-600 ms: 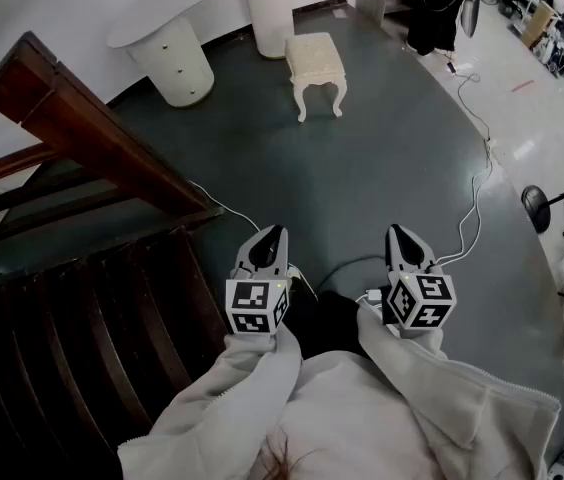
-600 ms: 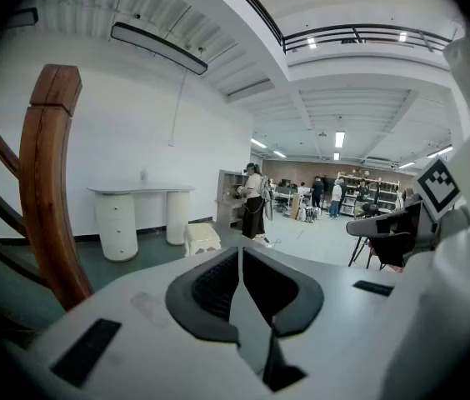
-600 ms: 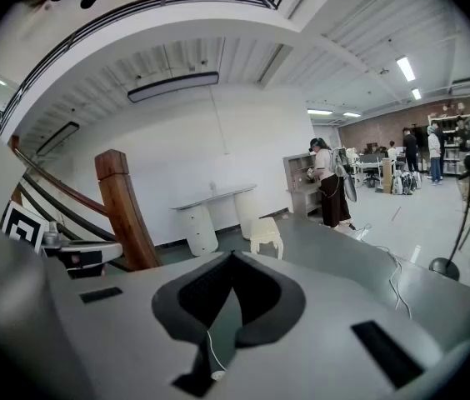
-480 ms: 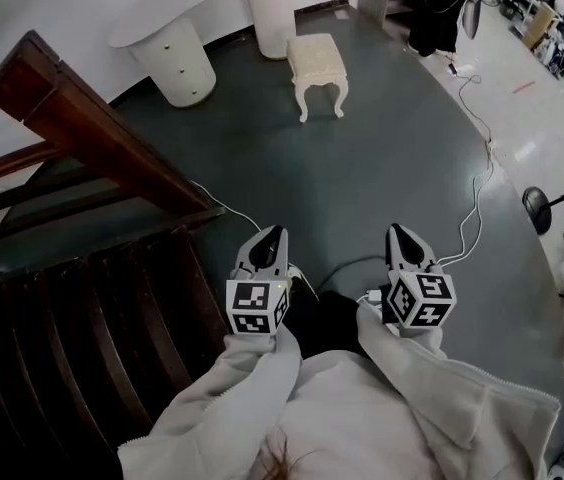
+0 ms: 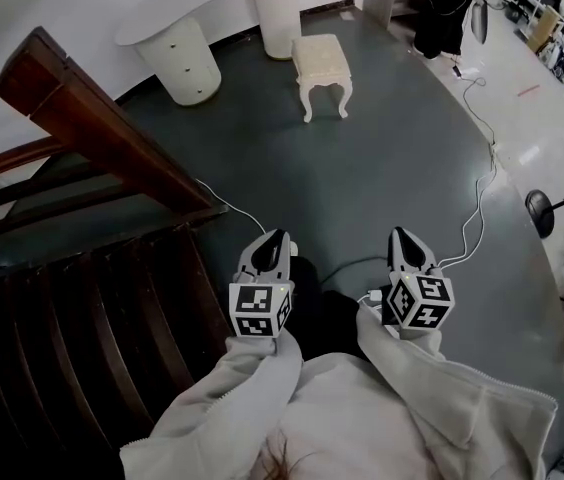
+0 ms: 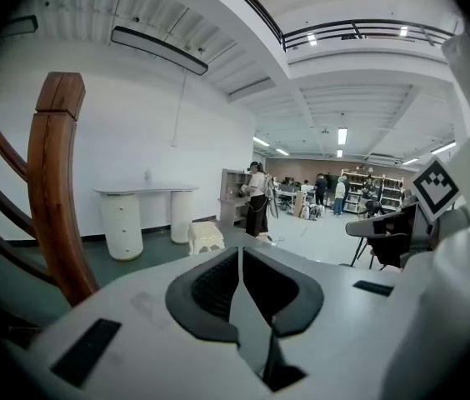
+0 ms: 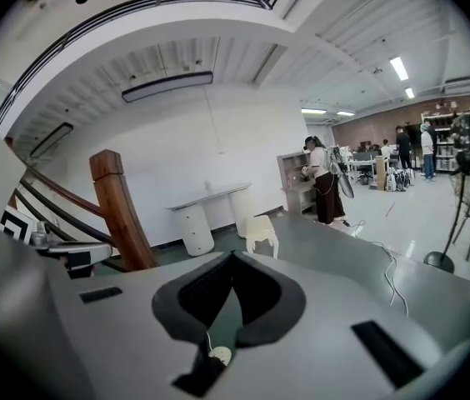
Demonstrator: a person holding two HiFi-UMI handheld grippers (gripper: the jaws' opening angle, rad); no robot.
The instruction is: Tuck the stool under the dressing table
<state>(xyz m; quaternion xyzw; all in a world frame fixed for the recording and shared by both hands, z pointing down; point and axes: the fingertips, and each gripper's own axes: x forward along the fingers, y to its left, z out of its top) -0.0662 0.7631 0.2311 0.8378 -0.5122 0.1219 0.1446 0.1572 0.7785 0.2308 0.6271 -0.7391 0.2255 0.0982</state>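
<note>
A cream stool [image 5: 322,66] with carved legs stands on the dark green floor, far ahead of me and out in front of the white dressing table [image 5: 194,30]. The stool [image 6: 205,237] and dressing table [image 6: 145,215] show small in the left gripper view; the right gripper view shows the stool [image 7: 261,232] and dressing table [image 7: 206,215] too. My left gripper [image 5: 274,236] and right gripper [image 5: 399,232] are held close to my body, side by side, both shut and empty, far from the stool.
A dark wooden stair rail [image 5: 92,133] and steps run along my left. White cables [image 5: 472,208] trail over the floor at the right. A black stand base [image 5: 537,208] sits at the right edge. People stand at a cabinet [image 7: 322,182] in the distance.
The view has shifted slightly, so the stool and dressing table sit a little further right and lower in the head view. Both grippers stay shut and keep their pose.
</note>
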